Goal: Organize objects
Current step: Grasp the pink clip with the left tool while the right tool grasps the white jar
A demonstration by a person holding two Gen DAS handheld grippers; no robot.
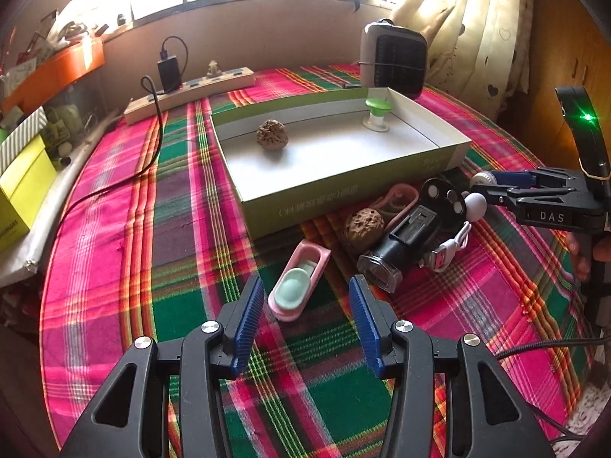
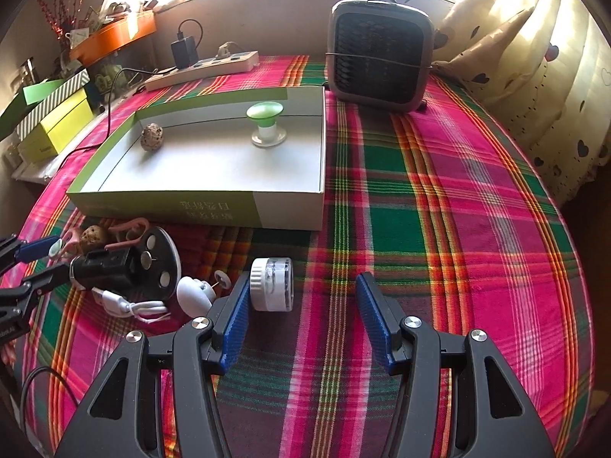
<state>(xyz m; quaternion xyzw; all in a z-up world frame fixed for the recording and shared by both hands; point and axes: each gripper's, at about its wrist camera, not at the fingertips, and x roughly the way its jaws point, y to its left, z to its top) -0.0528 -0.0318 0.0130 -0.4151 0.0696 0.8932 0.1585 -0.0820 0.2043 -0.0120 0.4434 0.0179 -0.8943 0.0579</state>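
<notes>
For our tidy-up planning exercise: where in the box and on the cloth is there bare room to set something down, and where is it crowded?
Free: the box floor between the walnut and the green-topped stand, and the plaid cloth right of the box, in front of the fan. Crowded: the cluster at the box's front wall, round the black device.

My left gripper (image 1: 306, 292) points steeply down, blue ribbed pads (image 1: 250, 326) parted and gripping nothing, black finger arms fanning to 5 and 7 o'clock in its own view. My right gripper (image 2: 301, 297) is pitched down alike, pads (image 2: 376, 324) apart with bare gap between them; in the left view it enters from 3 o'clock (image 1: 492, 187), lying almost level, tips toward 9 o'clock. A few fingers of my right hand (image 1: 580, 252) show under its black body.
</notes>
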